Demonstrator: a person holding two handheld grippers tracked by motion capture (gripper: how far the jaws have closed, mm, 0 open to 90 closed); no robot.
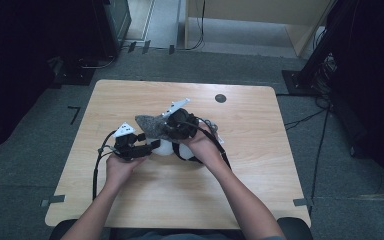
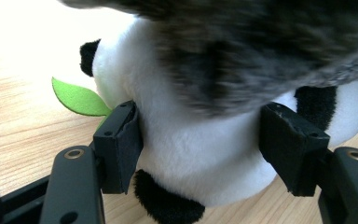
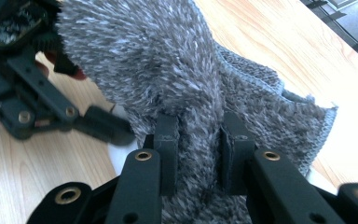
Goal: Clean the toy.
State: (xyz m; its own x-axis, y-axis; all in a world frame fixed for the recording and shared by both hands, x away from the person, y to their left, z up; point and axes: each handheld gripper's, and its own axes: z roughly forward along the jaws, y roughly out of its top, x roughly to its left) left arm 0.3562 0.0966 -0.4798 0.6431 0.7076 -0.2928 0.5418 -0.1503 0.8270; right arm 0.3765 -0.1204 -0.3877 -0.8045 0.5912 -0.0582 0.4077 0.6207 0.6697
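A white and black panda plush (image 2: 191, 154) with a green felt leaf (image 2: 77, 98) stands on the wooden table. My left gripper (image 2: 198, 130) is shut on its body, one pad pressing each side. A grey fuzzy knitted cloth (image 3: 158, 60) hangs over the panda's top (image 2: 261, 56). My right gripper (image 3: 198, 135) is shut on a fold of this cloth. In the high view the left gripper (image 1: 152, 145) comes from the left at the panda (image 1: 166, 148), and the right gripper (image 1: 166, 130) holds the grey cloth (image 1: 147, 124) just above it.
The light wooden table (image 1: 130, 200) has a small black round disc (image 1: 220, 98) near its far edge. Cables trail from both grippers across the table. Grey carpet surrounds the table, with a black stand base (image 1: 300, 80) at the far right.
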